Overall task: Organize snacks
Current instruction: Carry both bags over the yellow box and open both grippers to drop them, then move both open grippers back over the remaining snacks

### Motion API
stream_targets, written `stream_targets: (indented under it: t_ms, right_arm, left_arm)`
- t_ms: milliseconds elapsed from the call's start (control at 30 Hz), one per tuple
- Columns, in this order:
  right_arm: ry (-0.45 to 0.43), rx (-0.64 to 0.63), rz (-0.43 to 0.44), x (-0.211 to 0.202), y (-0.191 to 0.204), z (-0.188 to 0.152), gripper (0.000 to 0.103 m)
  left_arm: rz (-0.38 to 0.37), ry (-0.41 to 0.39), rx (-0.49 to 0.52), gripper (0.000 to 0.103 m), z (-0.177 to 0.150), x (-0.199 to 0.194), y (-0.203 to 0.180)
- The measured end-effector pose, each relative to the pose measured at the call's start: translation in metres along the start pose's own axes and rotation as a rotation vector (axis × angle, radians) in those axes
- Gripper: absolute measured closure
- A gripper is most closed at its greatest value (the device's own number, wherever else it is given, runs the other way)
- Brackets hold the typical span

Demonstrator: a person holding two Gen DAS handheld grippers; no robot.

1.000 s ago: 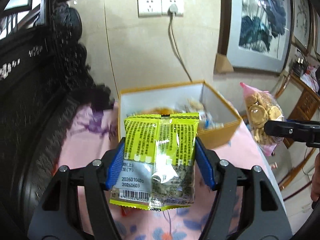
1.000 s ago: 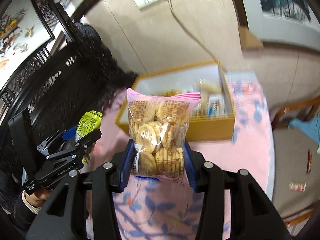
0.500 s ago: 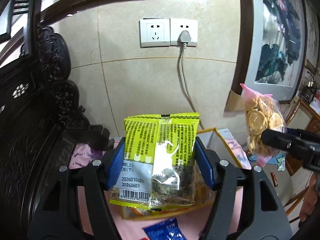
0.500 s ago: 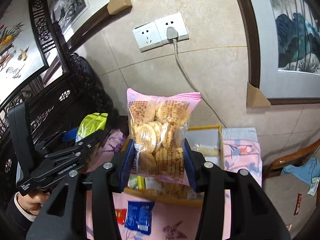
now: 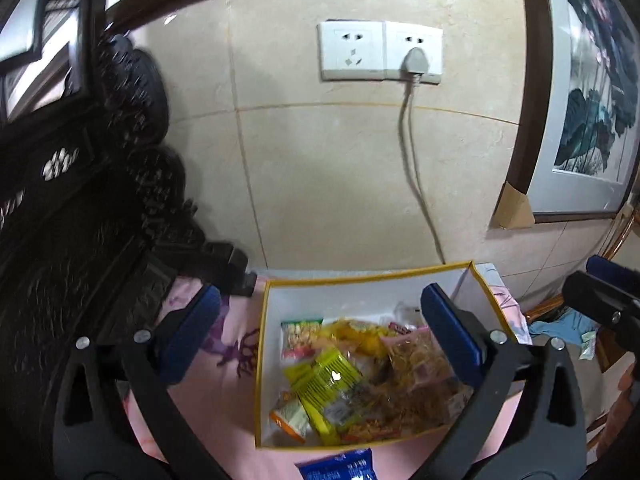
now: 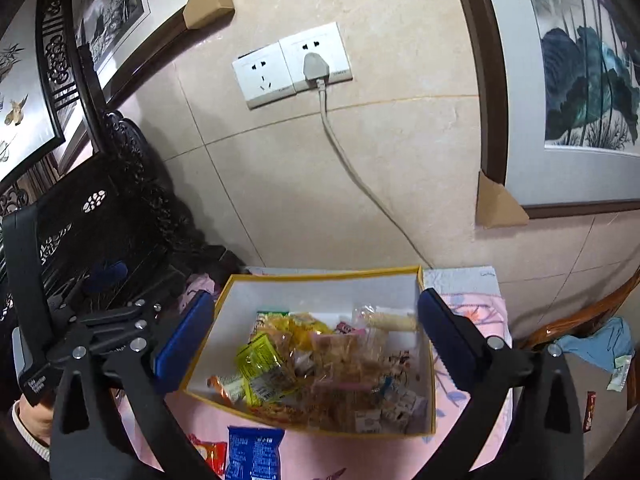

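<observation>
At the lower centre of both views, the left gripper (image 5: 320, 338) and the right gripper (image 6: 314, 334) are seen spread wide, with nothing held between the jaws. The yellow-green packet (image 5: 326, 380) and the biscuit bag (image 5: 416, 364) are seen lying among other snacks inside the yellow-rimmed box (image 5: 360, 278), low in frame.

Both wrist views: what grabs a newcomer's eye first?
The yellow-rimmed box heaped with snack packets, dead centre on the pink floral tablecloth; a lime-green packet and a clear bag of biscuits lie on top. Both claws, left and right, hang open and empty over it. On the tiled wall behind, a double socket with one plug and trailing cable.
</observation>
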State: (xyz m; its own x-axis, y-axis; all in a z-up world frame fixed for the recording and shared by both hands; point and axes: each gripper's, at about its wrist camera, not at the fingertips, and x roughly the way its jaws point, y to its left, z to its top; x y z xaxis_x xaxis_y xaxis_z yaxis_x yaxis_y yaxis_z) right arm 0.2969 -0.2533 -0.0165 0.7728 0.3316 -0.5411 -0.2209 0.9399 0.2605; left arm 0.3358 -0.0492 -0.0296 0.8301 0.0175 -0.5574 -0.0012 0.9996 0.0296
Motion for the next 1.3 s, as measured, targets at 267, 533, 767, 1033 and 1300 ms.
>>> stream_targets:
  t_ms: [267,533,767,1033,1300]
  right_arm:
    - [0.075,0.036,0.044,-0.008,0.007,-0.040,0.001]
    - [0.276,0.091,0.046,0.007,0.012,-0.135,0.001]
    - [0.476,0.068,0.038,0.026,0.036,-0.219,0.001]
    - [0.517,-0.048,0.021,0.049,0.065,-0.235,0.001]
    - [0.546,-0.093,-0.016,0.100,0.076,-0.227,0.001]
  left_arm:
    - [0.017,0.020,-0.060,0.002,-0.032,-0.026,0.022]
    - [0.017,0.049,-0.122,0.002,-0.111,-0.062,0.041]
    - [0.013,0.189,-0.192,0.002,-0.205,-0.079,0.059]
    - [0.059,0.249,-0.228,0.002,-0.253,-0.100,0.080]
    - [0.072,0.238,-0.259,0.002,-0.251,-0.106,0.087]
